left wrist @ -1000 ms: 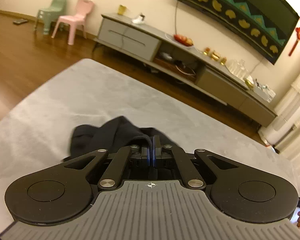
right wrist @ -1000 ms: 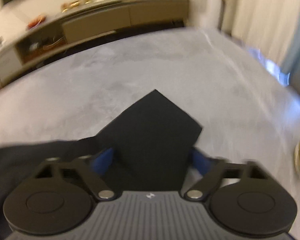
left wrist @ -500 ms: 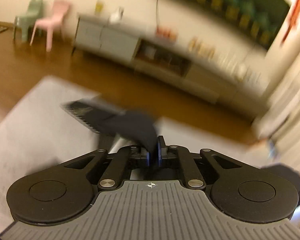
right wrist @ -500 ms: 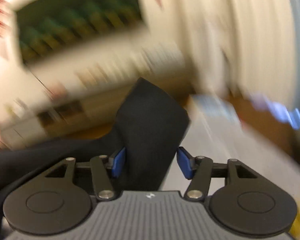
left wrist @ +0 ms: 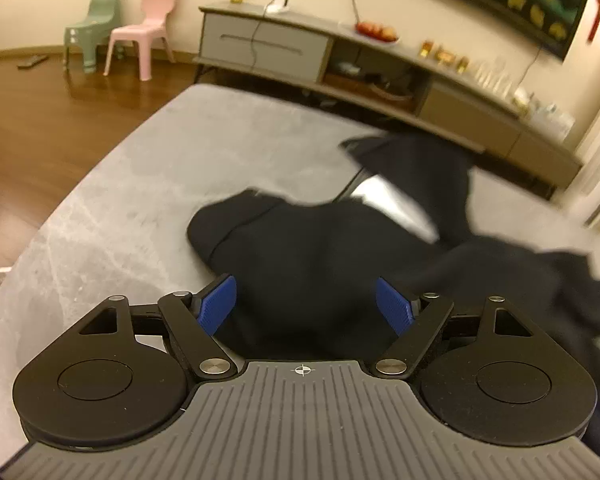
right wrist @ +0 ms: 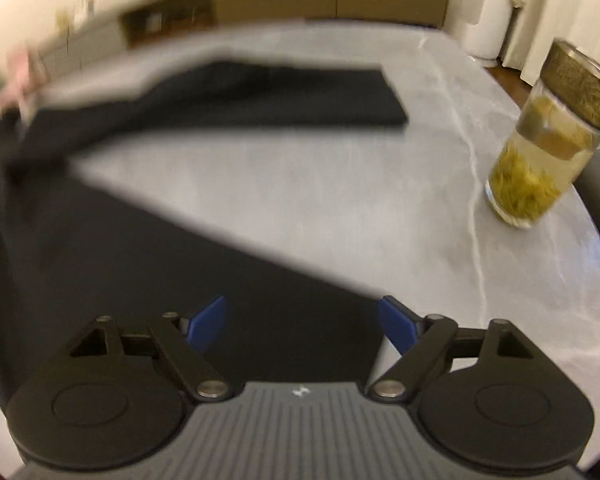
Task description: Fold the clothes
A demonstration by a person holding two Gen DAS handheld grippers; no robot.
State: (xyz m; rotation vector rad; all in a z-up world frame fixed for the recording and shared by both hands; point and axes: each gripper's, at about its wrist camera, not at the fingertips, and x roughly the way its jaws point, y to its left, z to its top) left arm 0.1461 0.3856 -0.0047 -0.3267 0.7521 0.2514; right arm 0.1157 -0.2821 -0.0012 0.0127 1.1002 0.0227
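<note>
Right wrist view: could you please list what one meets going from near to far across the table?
right gripper → near part of the black garment → bare grey table → far flat leg of the garment → cabinet.

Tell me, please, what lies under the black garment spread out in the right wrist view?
The grey marble-look tabletop lies under the black garment. Whatever else the cloth covers is hidden.

1 black garment [left wrist: 312,256], 2 small chairs [left wrist: 140,32], 1 jar [right wrist: 548,140], 1 table [right wrist: 340,208].
</note>
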